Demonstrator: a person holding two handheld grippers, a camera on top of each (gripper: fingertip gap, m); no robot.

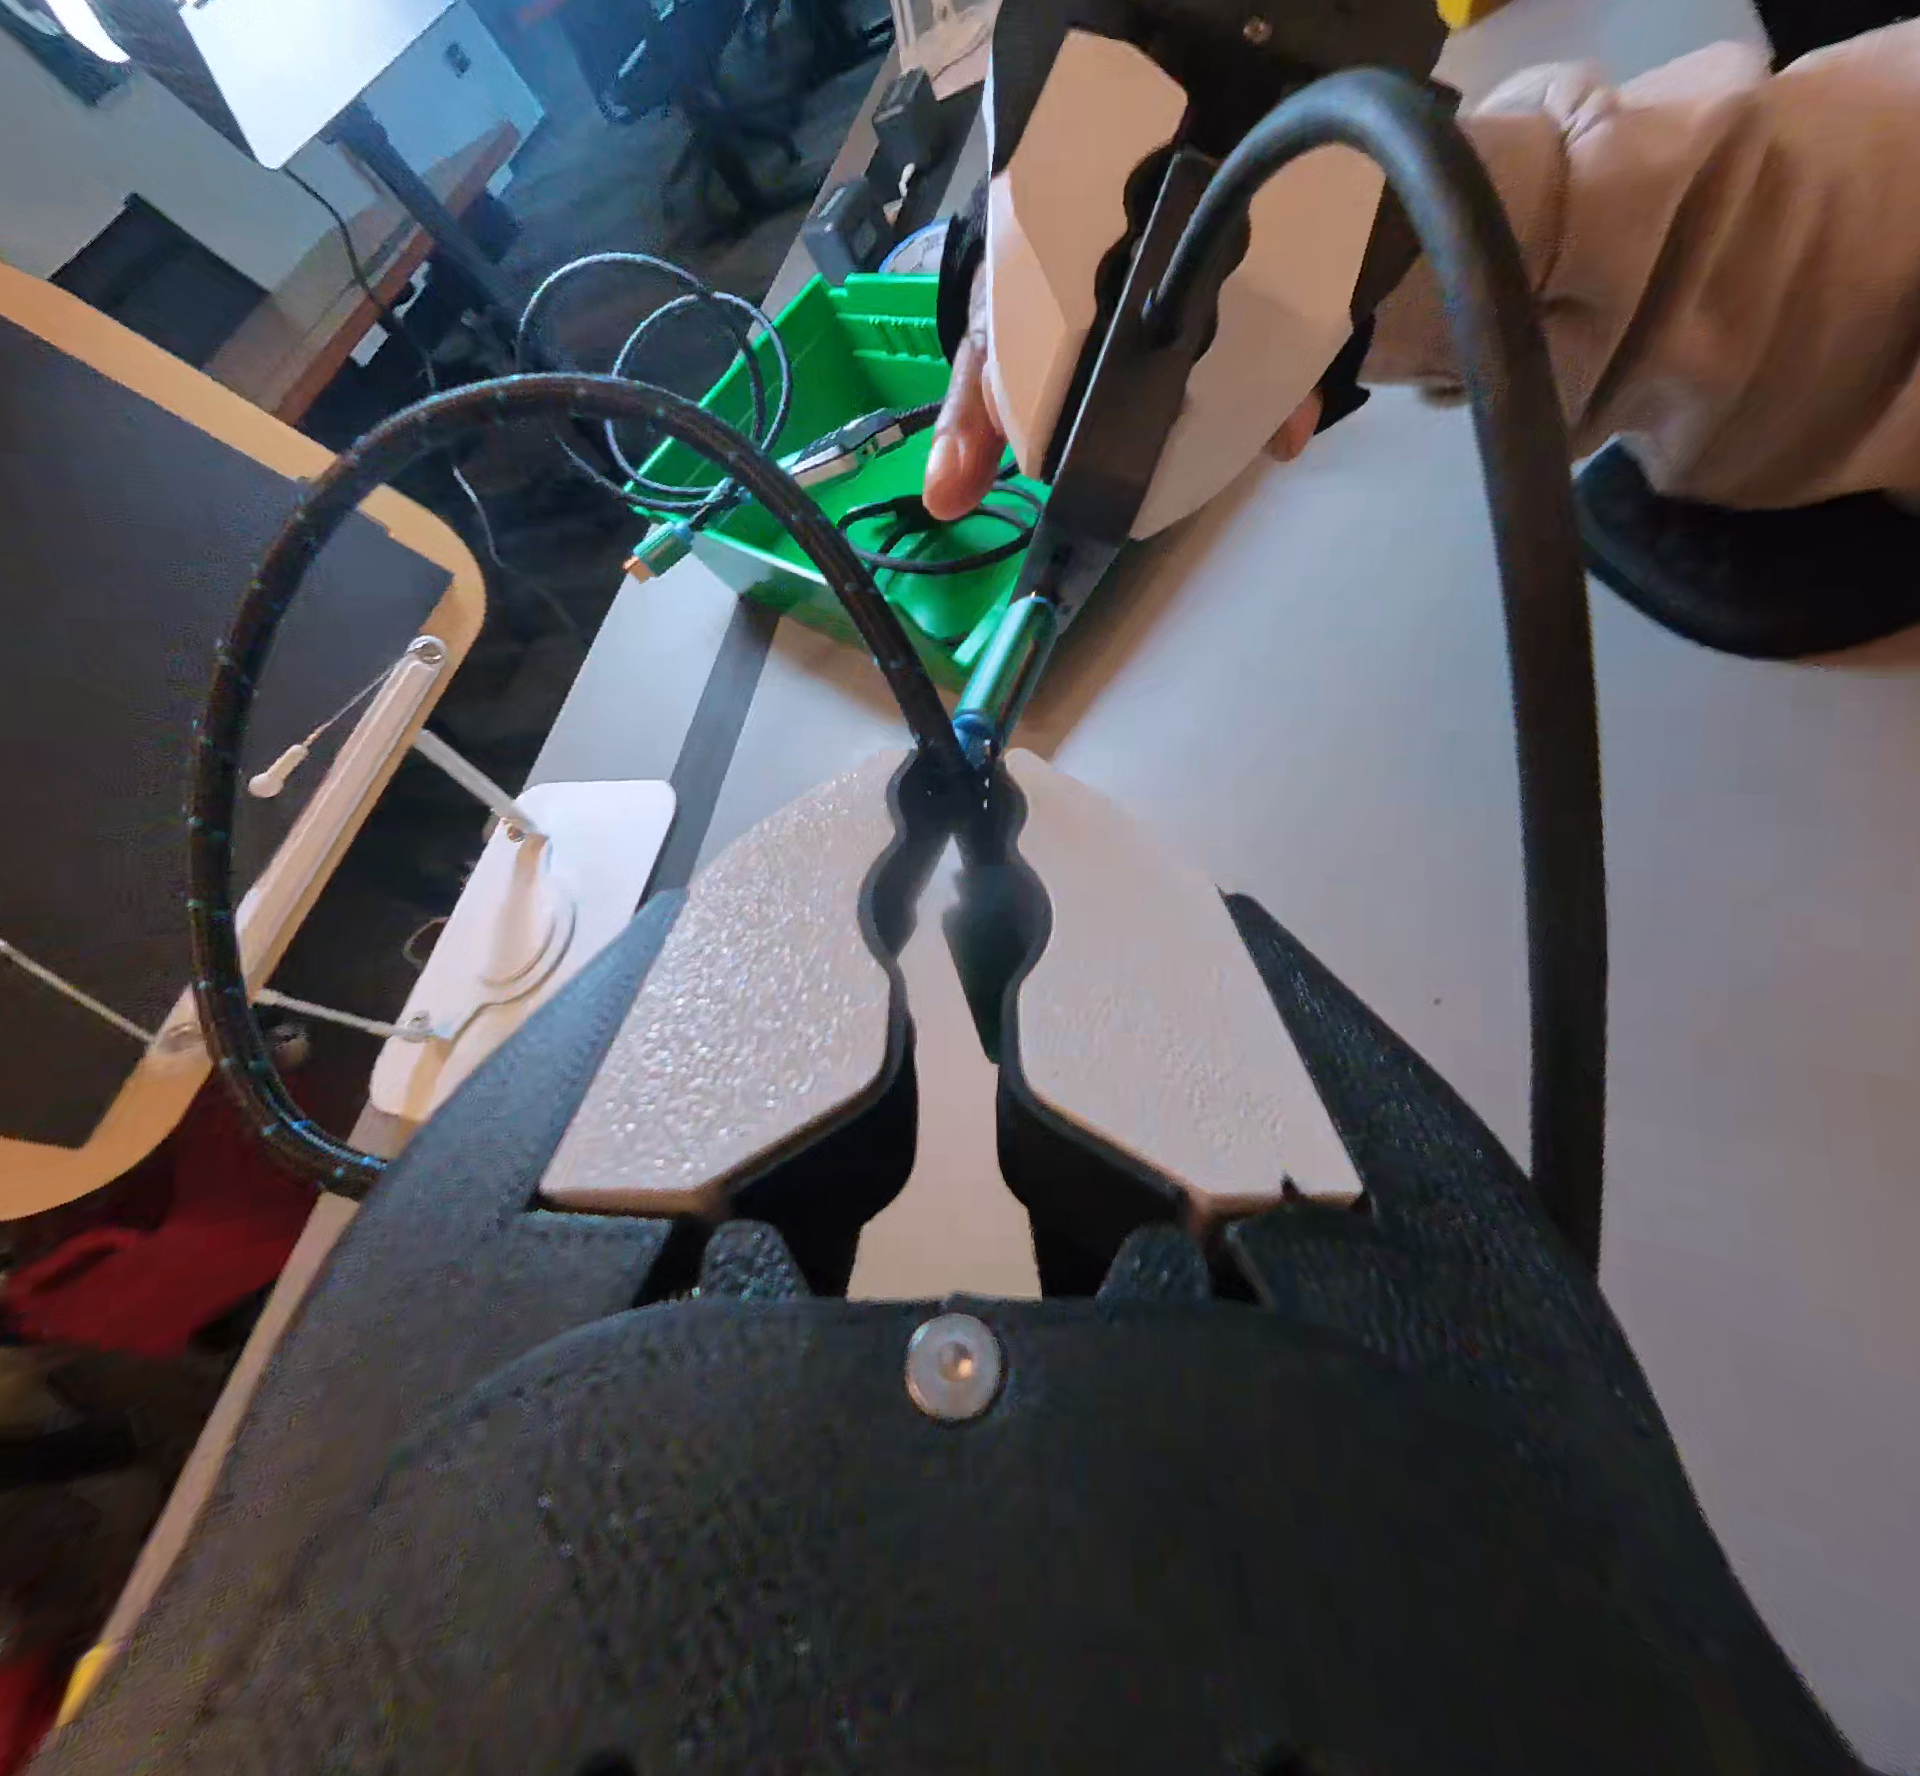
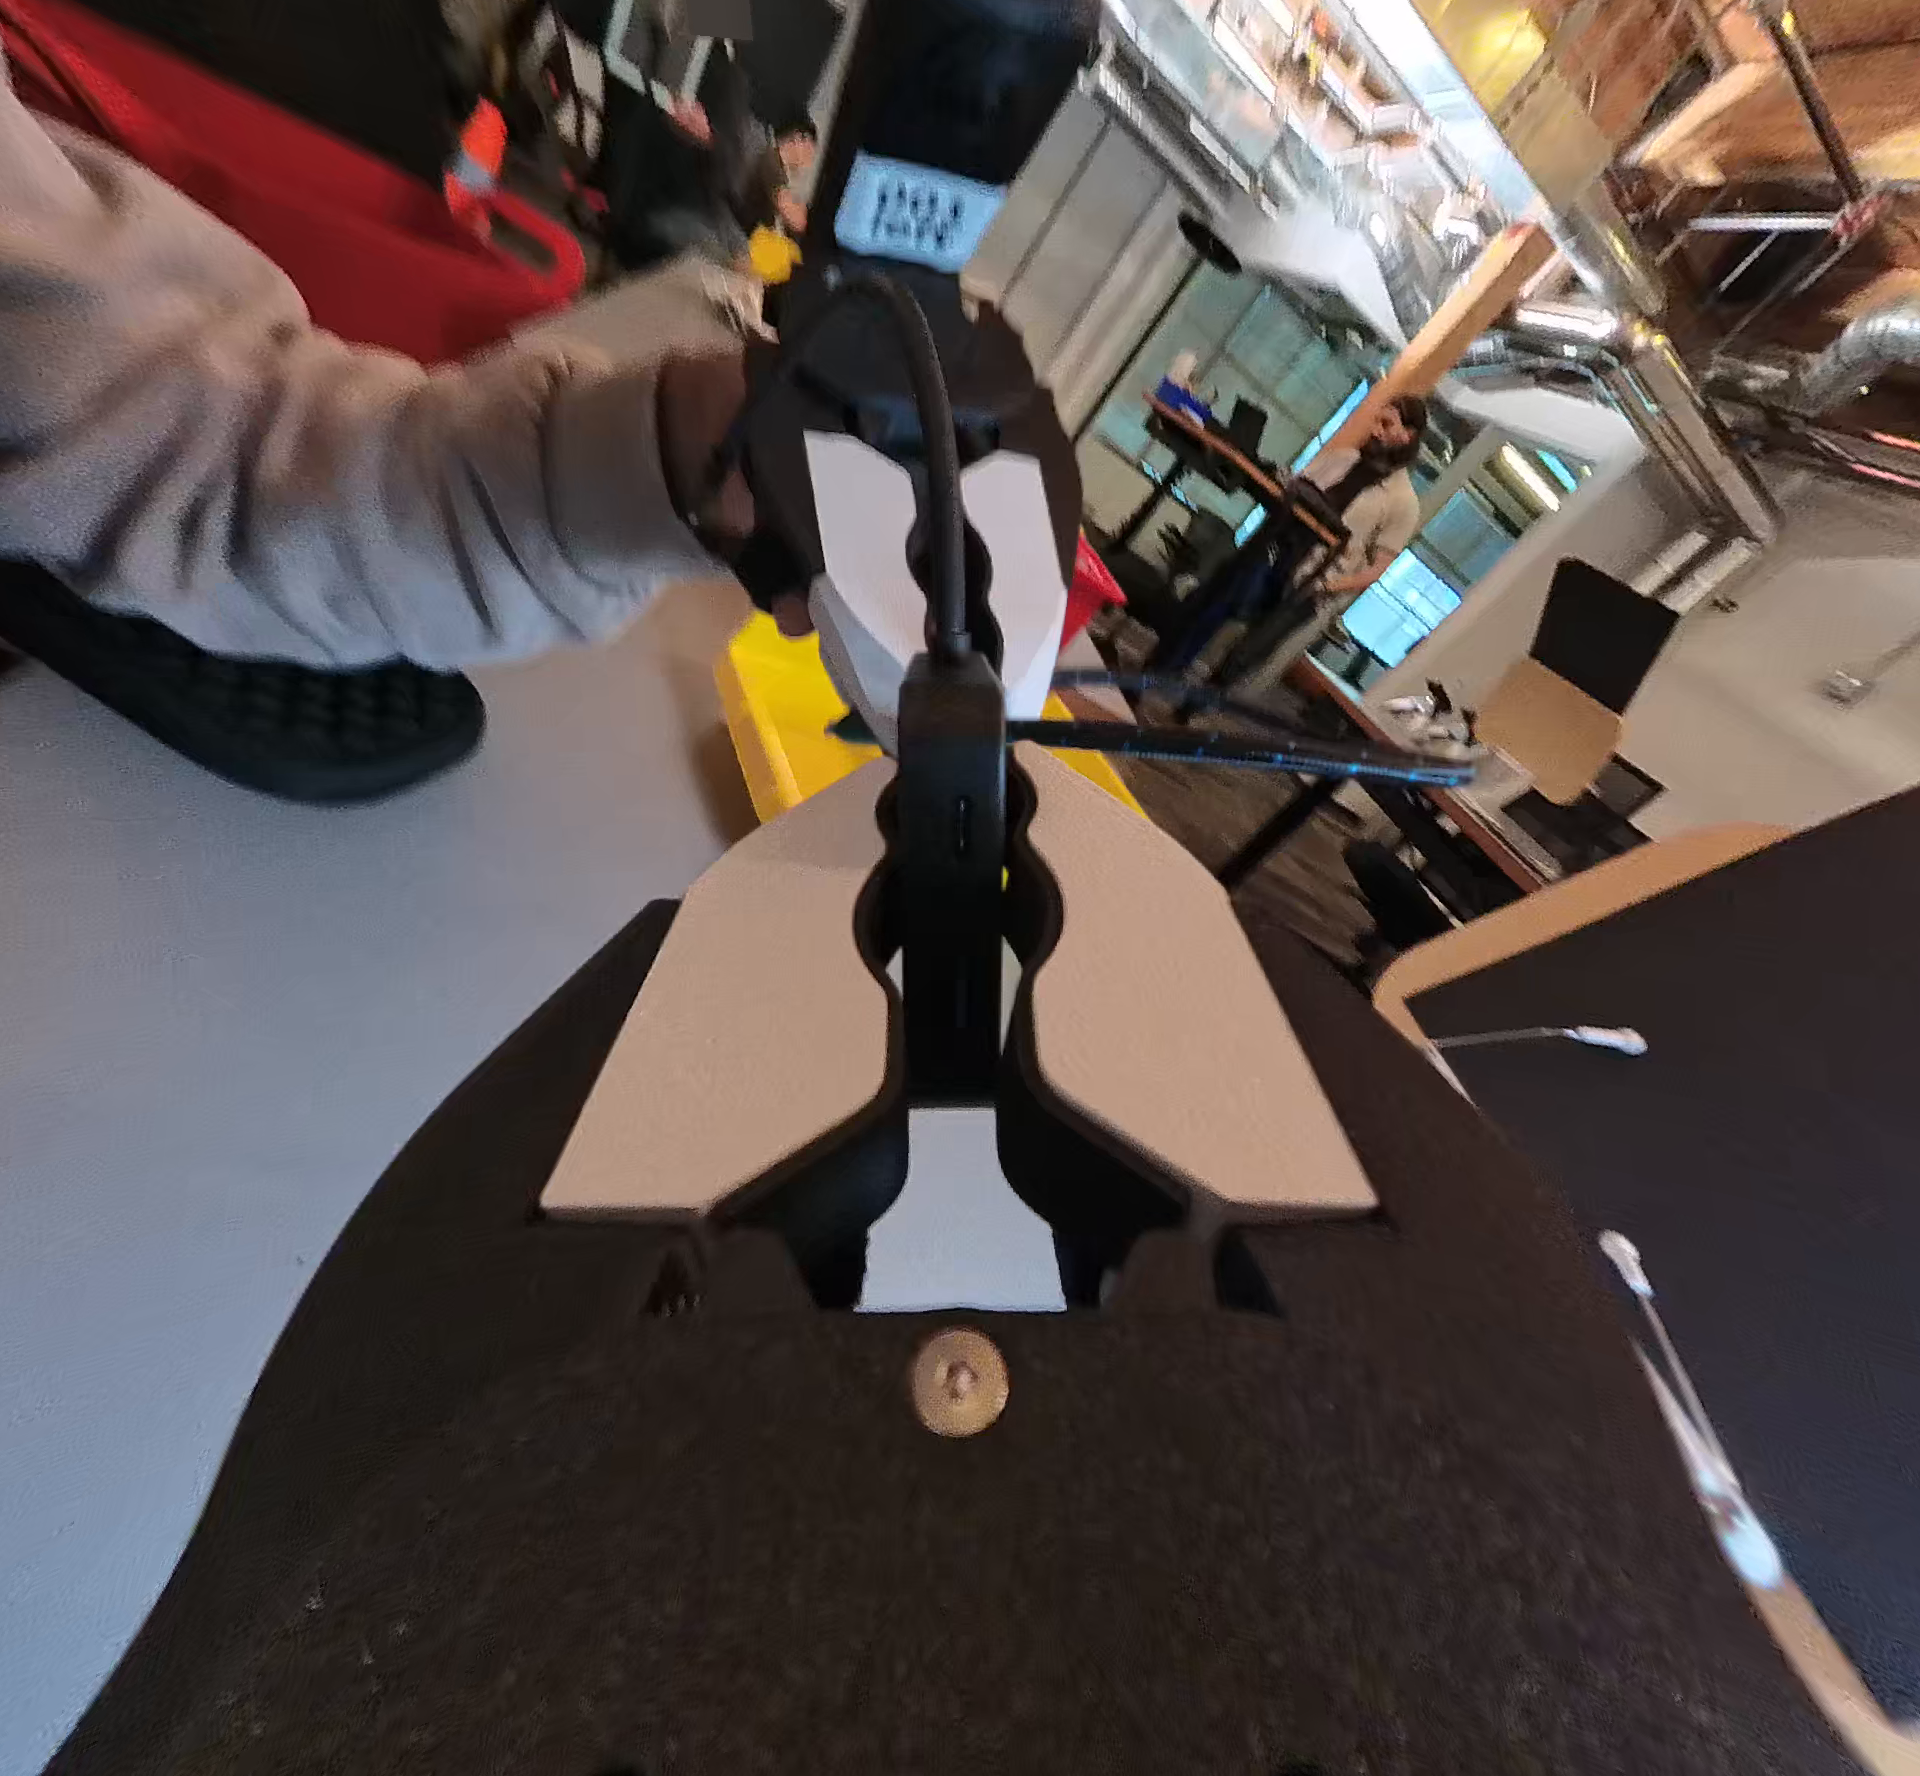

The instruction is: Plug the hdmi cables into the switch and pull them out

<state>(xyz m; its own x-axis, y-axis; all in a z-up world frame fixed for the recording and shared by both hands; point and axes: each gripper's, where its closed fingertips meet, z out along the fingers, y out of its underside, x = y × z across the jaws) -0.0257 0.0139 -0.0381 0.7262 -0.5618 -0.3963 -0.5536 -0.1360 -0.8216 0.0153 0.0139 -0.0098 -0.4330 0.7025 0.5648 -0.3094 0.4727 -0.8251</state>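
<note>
My left gripper (image 1: 961, 770) is shut on a braided black HDMI cable (image 1: 312, 563) just behind its green plug (image 1: 1003, 672). The plug's tip meets the end of the flat black switch (image 1: 1117, 396); I cannot tell how deep it sits. My right gripper (image 1: 1101, 490) faces the left one and is shut on the switch. In the right wrist view, the right gripper (image 2: 951, 781) clamps the switch (image 2: 951, 895) edge-on, with the left gripper (image 2: 945, 677) just beyond. The switch's own smooth black cable (image 1: 1538, 583) arcs up and over to the right.
A green bin (image 1: 883, 355) with more cables stands at the table's far edge. A yellow bin (image 2: 779, 718) stands behind the left gripper. A black panel with a wooden rim (image 1: 104, 687) and a white stand base (image 1: 540, 895) lie left. A sleeved arm (image 1: 1714, 272) holds the right gripper over the grey table (image 1: 1299, 791). The grippers' ends are close to 6 centimeters from one another.
</note>
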